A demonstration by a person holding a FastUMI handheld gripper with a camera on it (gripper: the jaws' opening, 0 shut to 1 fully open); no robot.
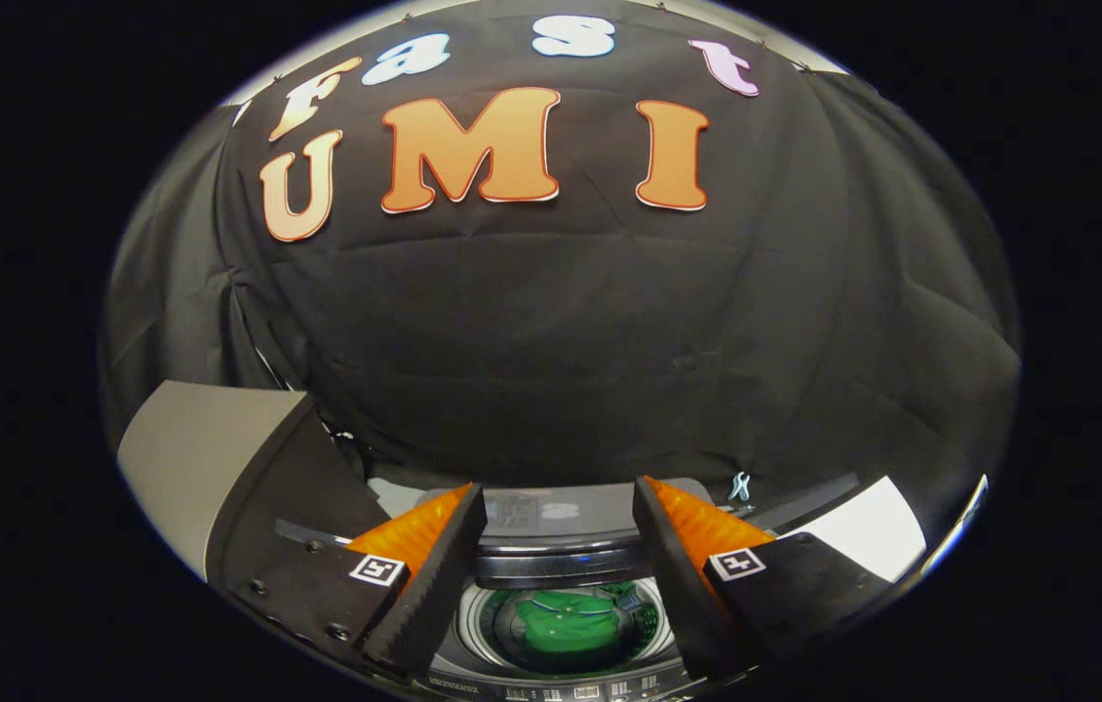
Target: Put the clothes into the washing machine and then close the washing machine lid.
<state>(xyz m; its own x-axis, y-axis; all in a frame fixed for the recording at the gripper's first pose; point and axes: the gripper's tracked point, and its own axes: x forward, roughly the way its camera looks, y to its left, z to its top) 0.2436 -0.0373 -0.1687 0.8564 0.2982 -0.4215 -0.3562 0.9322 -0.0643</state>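
Gripper view: I see the gripper (559,531) with its 2 fingers spread wide, empty, above the washing machine (561,673). The green clothes (566,624) lie at the bottom of the drum (478,624), between the fingers. The lid (210,468) stands raised at the machine's left edge.

washing machine (561,673): front edge cut off | green garment (566,622): partly hidden by drum rim | control panel (551,511): markings blurred, unreadable | hand-held gripper (559,546): fingers apart, hiding drum sides

No legible text (washing machine (561,673) panel markings too small)
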